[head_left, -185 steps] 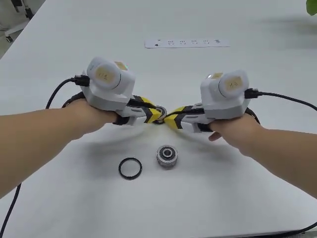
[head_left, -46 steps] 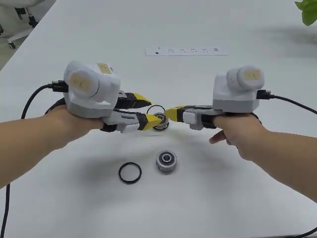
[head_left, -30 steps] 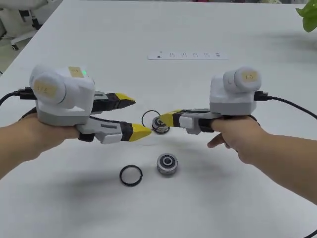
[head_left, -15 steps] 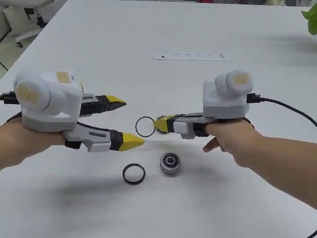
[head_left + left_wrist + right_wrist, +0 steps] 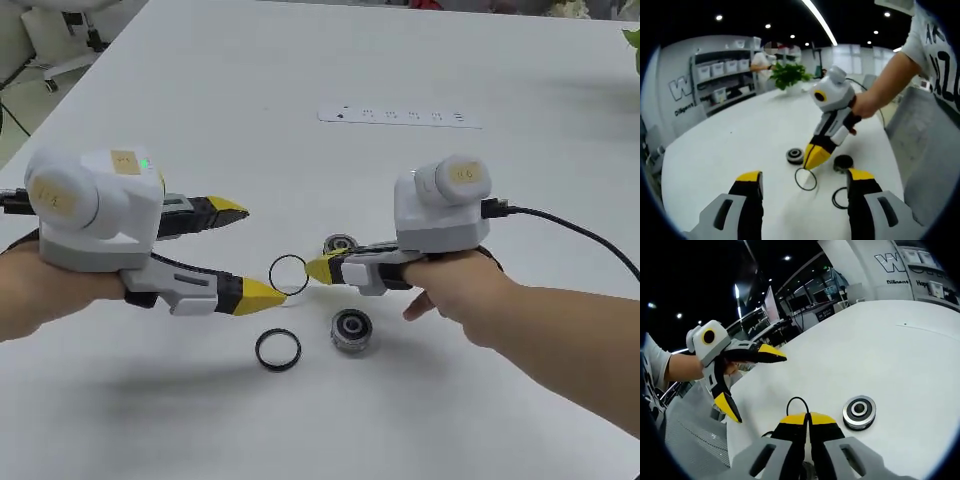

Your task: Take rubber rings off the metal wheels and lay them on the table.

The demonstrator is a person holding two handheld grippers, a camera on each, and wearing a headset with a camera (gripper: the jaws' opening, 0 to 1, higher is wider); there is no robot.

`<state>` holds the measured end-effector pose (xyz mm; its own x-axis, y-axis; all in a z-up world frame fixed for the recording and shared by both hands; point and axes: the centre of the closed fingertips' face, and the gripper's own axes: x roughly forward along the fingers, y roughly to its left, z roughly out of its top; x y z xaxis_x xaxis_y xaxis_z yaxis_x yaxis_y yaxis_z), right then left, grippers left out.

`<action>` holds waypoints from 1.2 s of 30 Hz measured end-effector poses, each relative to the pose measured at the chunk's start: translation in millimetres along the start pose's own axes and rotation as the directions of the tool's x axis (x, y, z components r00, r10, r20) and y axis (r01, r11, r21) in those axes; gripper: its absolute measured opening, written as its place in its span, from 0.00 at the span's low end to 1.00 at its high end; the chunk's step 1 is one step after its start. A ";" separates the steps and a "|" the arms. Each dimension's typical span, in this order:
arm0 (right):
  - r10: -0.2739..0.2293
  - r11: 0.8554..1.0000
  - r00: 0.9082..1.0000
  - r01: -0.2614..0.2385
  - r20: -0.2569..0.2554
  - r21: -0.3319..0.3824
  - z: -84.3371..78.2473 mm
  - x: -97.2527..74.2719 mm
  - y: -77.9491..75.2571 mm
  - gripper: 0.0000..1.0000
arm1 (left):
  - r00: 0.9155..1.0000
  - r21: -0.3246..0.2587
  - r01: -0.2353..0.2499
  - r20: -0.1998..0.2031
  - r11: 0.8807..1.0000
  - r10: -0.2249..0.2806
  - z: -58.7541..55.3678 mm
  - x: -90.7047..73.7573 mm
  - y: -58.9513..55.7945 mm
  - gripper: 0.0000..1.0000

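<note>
My left gripper (image 5: 265, 251) has drawn back, jaws wide apart | my right gripper (image 5: 315, 268) clamped on the rubber ring (image 5: 288, 257) | bared wheel (image 5: 340, 244) lies on the table (image 5: 480, 180) just behind

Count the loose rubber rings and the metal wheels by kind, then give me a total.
Loose rubber rings: 2, one lying on the table, one pinched in the right hand-held gripper.
Metal wheels: 2, a near one and a far one, both on the table.
Total: 4
</note>
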<state>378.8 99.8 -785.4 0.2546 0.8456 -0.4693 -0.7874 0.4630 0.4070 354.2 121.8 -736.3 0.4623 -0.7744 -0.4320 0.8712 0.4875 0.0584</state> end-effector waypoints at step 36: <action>0.012 0.999 1.000 -0.013 -0.003 -0.053 -2.5 -2.2 4.2 0.12 | 1.000 -0.011 0.009 -0.019 1.000 -0.009 -2.4 3.8 -0.3 0.69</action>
<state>373.6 99.2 -784.6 0.2428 0.8503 -0.4669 -0.8193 0.4375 0.3707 355.3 119.7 -740.1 0.4509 -0.7712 -0.4493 0.8736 0.4847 0.0448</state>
